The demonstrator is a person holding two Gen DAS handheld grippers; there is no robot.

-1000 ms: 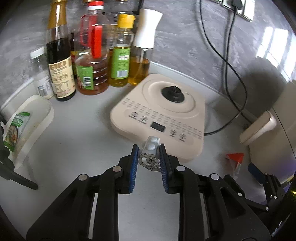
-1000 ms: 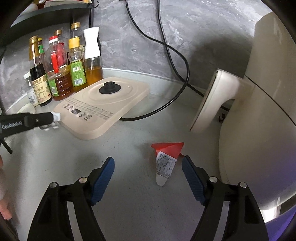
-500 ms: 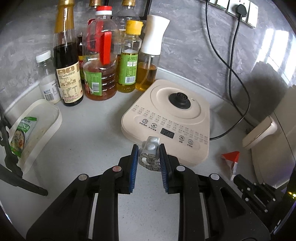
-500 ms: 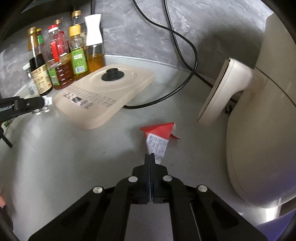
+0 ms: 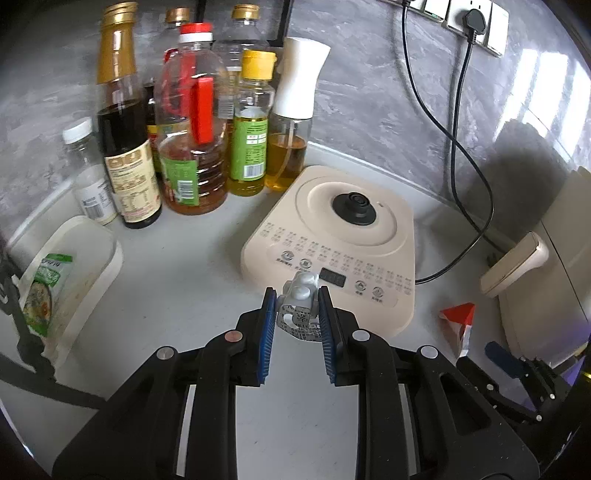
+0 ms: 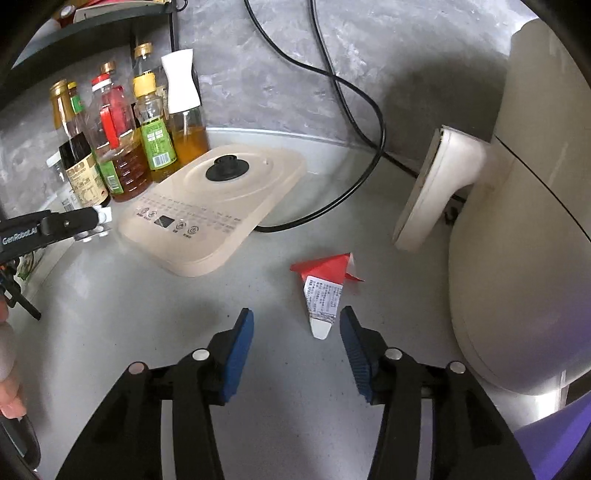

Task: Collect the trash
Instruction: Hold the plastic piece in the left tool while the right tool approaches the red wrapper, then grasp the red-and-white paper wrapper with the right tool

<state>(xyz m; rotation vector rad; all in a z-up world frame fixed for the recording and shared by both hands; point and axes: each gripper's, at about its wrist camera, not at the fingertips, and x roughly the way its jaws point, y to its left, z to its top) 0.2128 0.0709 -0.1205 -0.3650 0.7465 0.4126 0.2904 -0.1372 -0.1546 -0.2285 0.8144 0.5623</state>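
Note:
My left gripper [image 5: 297,317] is shut on a silver pill blister pack [image 5: 300,306] and holds it above the counter in front of the cream appliance base [image 5: 332,236]. It also shows in the right wrist view [image 6: 94,223]. A red and white wrapper [image 6: 325,288] lies on the grey counter next to the white air fryer [image 6: 517,221]; it also shows in the left wrist view [image 5: 458,321]. My right gripper [image 6: 295,343] is open, with the wrapper's white tip just ahead, nearer the right finger. A white tray [image 5: 74,280] at the left holds a green packet [image 5: 44,291].
Several oil and sauce bottles [image 5: 192,125] stand against the grey wall behind the base. A black power cord [image 6: 354,122] runs from a wall socket [image 5: 472,18] to the base. The air fryer's handle [image 6: 436,184] juts out over the wrapper.
My right gripper was open, snapped shut with nothing in it, and has opened again close to the wrapper. My left gripper has drifted left, still holding the blister pack.

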